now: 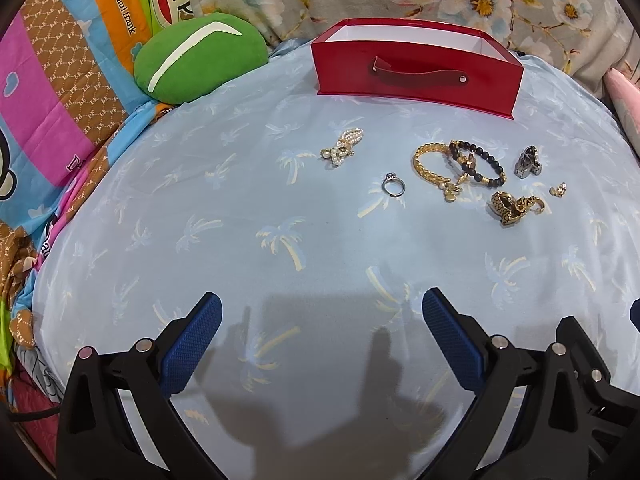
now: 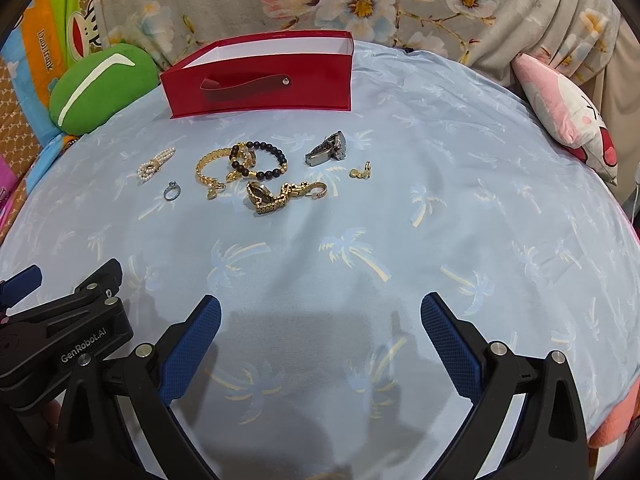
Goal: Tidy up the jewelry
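— Status?
— Nothing stowed that I can see. The open red cardboard box [image 2: 260,88] stands at the far side of the pale blue palm-print cloth [image 2: 360,280]; a silver ring [image 2: 172,191], gold chain bracelet [image 2: 210,172] and black bead bracelet [image 2: 260,160] lie loose before it.
— Jaws?
— My left gripper [image 1: 322,336] and right gripper [image 2: 320,340] are both spread wide, holding nothing.

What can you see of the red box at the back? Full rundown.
The red box is a shallow open-topped rectangular tray, like a drawer, apparently rigid card, red outside and white inside. A red strap handle crosses its front wall; one silver rivet shows at the strap's right end. It rests upright at the far edge of the blue palm-print cloth, behind the jewelry and apart from it. No contents show above the rim; its floor is hidden. Neither gripper touches it.
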Available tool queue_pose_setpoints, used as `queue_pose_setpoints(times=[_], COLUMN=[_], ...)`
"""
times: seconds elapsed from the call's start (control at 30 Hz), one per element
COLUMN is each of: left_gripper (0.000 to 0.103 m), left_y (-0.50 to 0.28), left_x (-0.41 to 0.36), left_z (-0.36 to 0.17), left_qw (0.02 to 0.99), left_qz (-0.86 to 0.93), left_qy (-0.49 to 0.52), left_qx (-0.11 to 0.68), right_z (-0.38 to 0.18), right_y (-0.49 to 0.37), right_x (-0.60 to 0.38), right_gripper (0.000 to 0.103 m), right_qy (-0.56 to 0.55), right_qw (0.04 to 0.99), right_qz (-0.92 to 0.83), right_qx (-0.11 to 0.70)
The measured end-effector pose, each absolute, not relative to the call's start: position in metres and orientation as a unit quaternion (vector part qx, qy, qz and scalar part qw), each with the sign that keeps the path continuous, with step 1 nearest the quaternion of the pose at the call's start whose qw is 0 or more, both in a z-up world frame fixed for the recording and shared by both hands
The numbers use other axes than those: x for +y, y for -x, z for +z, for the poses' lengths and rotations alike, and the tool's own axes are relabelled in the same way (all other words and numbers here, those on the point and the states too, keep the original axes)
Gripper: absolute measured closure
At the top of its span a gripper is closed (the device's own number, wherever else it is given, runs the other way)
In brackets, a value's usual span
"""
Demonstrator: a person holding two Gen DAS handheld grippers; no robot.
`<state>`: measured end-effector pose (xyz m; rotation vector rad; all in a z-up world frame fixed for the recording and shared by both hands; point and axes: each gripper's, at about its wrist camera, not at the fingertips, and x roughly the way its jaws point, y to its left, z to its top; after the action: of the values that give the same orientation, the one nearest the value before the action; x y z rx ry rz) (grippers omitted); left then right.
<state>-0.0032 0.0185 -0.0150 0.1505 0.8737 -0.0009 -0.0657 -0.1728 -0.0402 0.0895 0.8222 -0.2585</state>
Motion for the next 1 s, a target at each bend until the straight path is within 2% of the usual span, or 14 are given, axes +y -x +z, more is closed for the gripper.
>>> queue_pose_setpoints(times=[0.43, 0.67, 0.73, 0.8, 0.9, 1.0], left_gripper=[0.005, 0.005, 0.005, 0.005, 0.005, 0.005], left_y=[-0.025, -0.038, -0.041, -0.045, -0.048, -0.051], left_x=[0.045, 0.057, 0.059, 0.062, 0.063, 0.062], left_z=[-0.01, -0.017, -0.02, -0.022, -0.025, -0.027], left_qw=[0.907, 0.906, 0.904, 0.903, 0.902, 0.901], left_qz=[0.018, 0.029, 0.031, 0.033, 0.032, 0.028], left_qy=[-0.03, -0.028, -0.027, -0.028, -0.027, -0.027], left_qx=[0.419, 0.422, 0.426, 0.427, 0.43, 0.431], right_z=[-0.041, -0.047, -0.049, -0.051, -0.053, -0.056], right_y=[0.029, -0.01, -0.022, -0.03, -0.043, -0.052], right_x=[-0.175, -0.174, -0.173, -0.175, -0.175, -0.174], right_gripper=[0.006, 0.025, 0.035, 0.041, 0.047, 0.057], right_qy=[-0.032, -0.023, -0.021, -0.025, -0.024, -0.019], right_qw=[0.917, 0.915, 0.914, 0.913, 0.912, 0.91], right_qz=[-0.082, -0.058, -0.052, -0.043, -0.029, -0.019], right_qx=[0.389, 0.399, 0.403, 0.405, 0.407, 0.414])
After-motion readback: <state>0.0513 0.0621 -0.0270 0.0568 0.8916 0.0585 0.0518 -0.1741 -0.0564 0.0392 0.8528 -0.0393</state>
